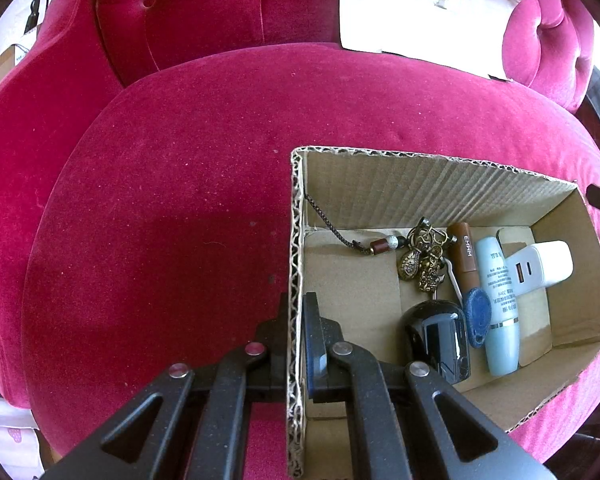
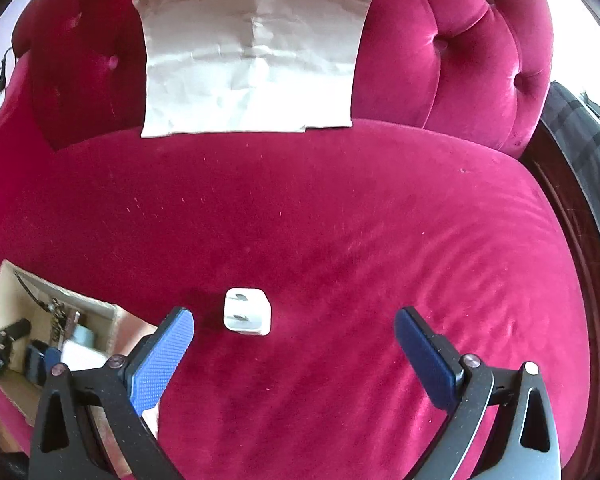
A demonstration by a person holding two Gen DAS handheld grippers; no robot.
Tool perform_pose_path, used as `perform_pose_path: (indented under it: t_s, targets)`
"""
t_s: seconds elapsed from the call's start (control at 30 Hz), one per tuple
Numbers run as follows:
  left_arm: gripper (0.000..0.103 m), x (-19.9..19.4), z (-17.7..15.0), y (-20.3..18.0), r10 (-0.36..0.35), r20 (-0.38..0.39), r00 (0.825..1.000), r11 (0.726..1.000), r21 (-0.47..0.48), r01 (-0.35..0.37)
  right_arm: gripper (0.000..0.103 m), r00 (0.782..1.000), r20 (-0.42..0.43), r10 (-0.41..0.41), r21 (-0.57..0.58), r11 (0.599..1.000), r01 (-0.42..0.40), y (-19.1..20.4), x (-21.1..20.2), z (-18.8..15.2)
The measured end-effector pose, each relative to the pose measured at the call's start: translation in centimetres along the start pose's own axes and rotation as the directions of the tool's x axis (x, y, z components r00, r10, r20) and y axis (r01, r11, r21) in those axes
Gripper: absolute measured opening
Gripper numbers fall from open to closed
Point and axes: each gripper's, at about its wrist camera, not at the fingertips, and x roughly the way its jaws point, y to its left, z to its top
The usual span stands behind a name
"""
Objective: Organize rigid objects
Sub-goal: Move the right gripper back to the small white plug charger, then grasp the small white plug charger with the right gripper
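You are working over a red velvet sofa (image 2: 340, 220), white paper (image 2: 252, 56) leaning at 12 o'clock. Cardboard box (image 1: 440, 192) is sitting at 4 o'clock in the left view; your left gripper (image 1: 296, 312) is pinching its near wall. Right gripper (image 2: 294, 328) is hanging wide, small white plug (image 2: 247, 317) lying between its fingers, nothing blocking it.

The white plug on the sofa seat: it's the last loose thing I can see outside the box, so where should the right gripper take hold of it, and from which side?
Grip the white plug across its two flat side walls, coming down from above with the open right gripper. It lies prongs-up on the sofa seat, so keep the fingers low, below the prongs.
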Motion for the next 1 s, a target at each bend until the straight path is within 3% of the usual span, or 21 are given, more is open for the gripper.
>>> perform_pose_path:
  t_s: [0.57,1.0]
  targets:
    - [0.004,0.0,0.0,-0.1,0.001,0.0,1.0,1.0,0.0,-0.001,0.1,0.998,-0.04,0.045,-0.029,0.999,-0.046,0.3,3.3,-1.1]
    - [0.004,0.0,0.0,-0.1,0.001,0.0,1.0,1.0,0.0,-0.001,0.056,0.994,-0.056,0.094,-0.026,0.995,-0.095,1.0,4.7,-0.8]
